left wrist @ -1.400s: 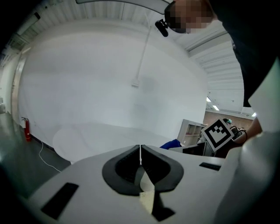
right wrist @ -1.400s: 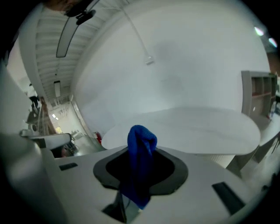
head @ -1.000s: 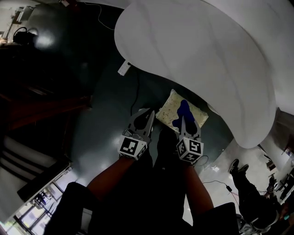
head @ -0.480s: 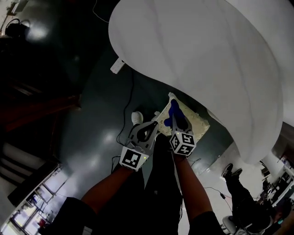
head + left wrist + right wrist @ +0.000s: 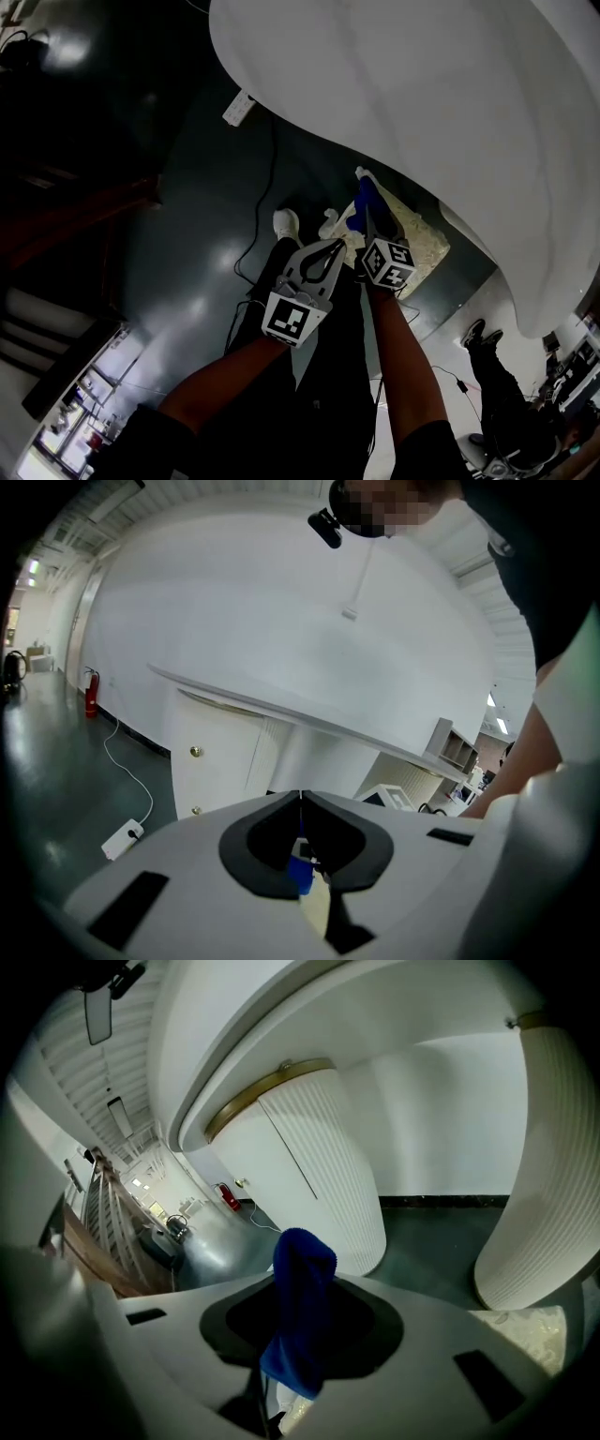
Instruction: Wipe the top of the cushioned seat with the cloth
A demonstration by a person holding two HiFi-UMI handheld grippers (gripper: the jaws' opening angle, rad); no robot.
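**Cloth [image 5: 300, 1307] clamped in the right claw [image 5: 367, 217] beside the cushioned seat [image 5: 419, 236]; wiping is judged not yet begun.**

The blue cloth is pinched low down by the closed right claw, so that a loose fold stands free past the tips, presumably to serve as the wiping face. The left claw [image 5: 333, 248] is shut on nothing and is held just beside the right one, apparently out of the way. The seat is found just beyond the cloth, partly under the rim of the white table [image 5: 422, 94]. Its top is seen as a pale cream, padded square with a faint mottled pattern. Contact between cloth and seat cannot be confirmed.
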